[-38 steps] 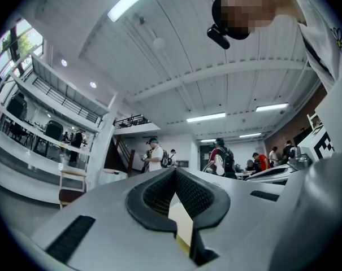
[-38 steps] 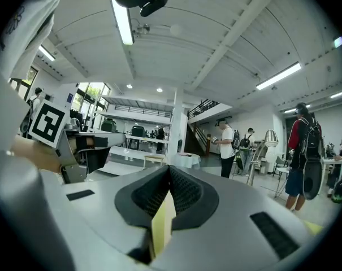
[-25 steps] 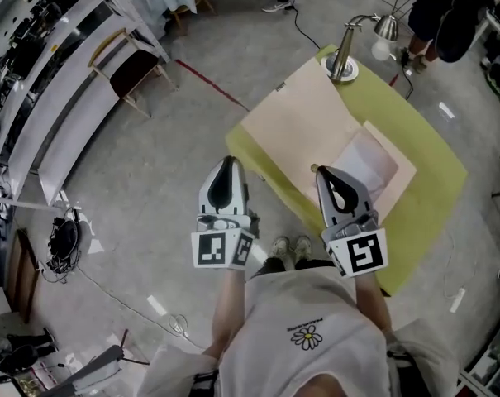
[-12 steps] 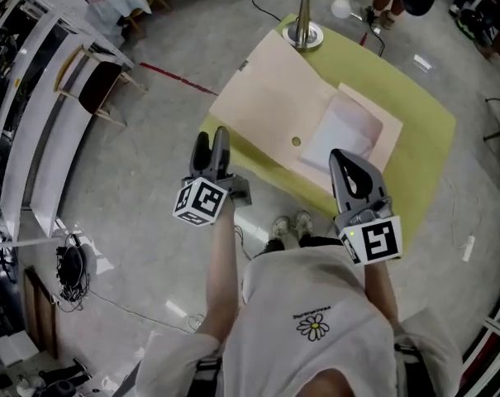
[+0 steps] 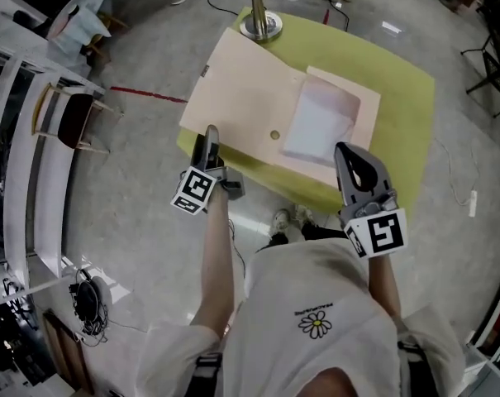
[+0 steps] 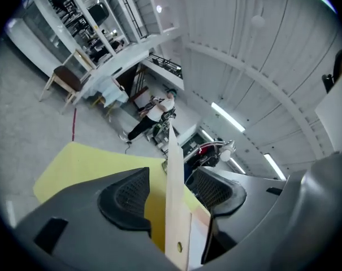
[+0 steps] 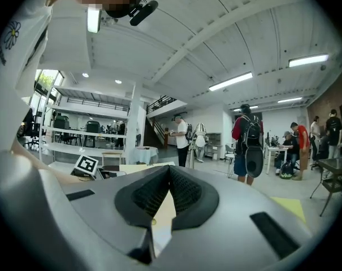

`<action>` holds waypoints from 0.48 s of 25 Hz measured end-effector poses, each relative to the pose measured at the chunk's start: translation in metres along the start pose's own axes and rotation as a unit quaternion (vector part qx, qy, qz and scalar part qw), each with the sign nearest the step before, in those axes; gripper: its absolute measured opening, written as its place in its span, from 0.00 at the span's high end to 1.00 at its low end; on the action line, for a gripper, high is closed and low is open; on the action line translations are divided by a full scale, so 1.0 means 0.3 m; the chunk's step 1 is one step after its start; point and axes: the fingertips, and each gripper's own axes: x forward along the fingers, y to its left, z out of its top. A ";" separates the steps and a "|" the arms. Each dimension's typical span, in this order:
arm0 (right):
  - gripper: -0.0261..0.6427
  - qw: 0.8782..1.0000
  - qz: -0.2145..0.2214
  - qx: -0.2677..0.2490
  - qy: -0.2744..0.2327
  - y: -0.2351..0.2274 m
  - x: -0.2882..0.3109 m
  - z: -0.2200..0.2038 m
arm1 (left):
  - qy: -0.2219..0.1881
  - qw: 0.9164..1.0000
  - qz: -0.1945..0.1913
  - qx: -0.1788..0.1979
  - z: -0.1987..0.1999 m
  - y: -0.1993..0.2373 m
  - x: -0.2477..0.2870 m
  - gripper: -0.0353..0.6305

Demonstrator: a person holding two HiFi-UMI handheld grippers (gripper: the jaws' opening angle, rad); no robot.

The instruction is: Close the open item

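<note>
While spread open on the table [image 5: 407, 89], the folder [image 5: 241, 81], judged light and floppy, was straddled at its left flap's edge by the left gripper [image 5: 210, 135], jaws parted but lately narrowing; right gripper [image 5: 347, 150] clenched, empty.

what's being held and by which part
Nothing held. The left gripper, jaws just closing, straddles the flap edge of the open beige paper folder without pressing; the right gripper is shut, empty.

No legible text anywhere; tiny print above the daisy emblem [image 5: 316, 324] on the person's shirt [image 5: 307, 284], lower centre of the head view, too small to read.
</note>
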 end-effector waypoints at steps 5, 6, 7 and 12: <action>0.94 0.999 -0.030 0.000 0.013 -0.036 -0.051 -0.034 | 0.026 1.000 -0.013 -0.009 -0.043 0.012 0.051 0.62; 0.94 0.999 -0.036 0.001 0.015 -0.044 -0.061 -0.040 | 0.031 0.999 -0.017 -0.008 -0.052 0.008 0.061 0.64; 0.94 0.999 -0.042 0.002 0.017 -0.051 -0.069 -0.045 | 0.036 0.999 -0.022 -0.007 -0.059 0.002 0.069 0.66; 0.94 0.998 -0.060 0.004 0.021 -0.058 -0.105 -0.045 | 0.039 0.999 -0.029 0.002 -0.065 -0.023 0.077 0.84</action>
